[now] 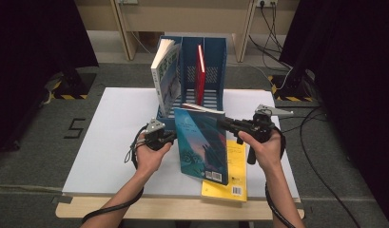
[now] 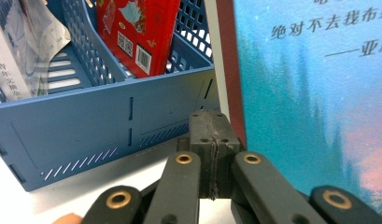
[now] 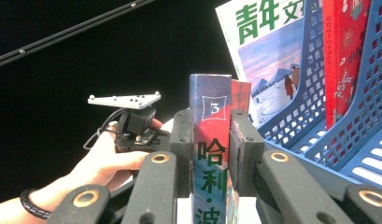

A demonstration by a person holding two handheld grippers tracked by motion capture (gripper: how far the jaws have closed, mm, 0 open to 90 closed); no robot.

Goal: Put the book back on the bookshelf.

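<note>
- The teal book [image 1: 201, 145] stands upright near the table's middle, just near of the blue file rack [image 1: 215, 66], its lower edge over the yellow book [image 1: 230, 175].
- Your right gripper [image 3: 212, 140] clamps that book by the spine, one jaw each side, pads pressed on; seen in the right gripper view.
- In the high view the right gripper [image 1: 230, 124] reaches in from the right to the book's top far corner.
- Your left gripper [image 2: 212, 140] has its jaws closed together w/ nothing between them; it sits just left of the teal cover, near the rack's front wall. Can't tell if it touches the cover.
- The red book [image 1: 200, 71] stands in the rack's middle slot.
- The magazine [image 1: 166, 76] leans in the rack's left slot, tilted left.
- The yellow book lies flat at the near edge of the white table [image 1: 111, 142], right of centre.
</note>
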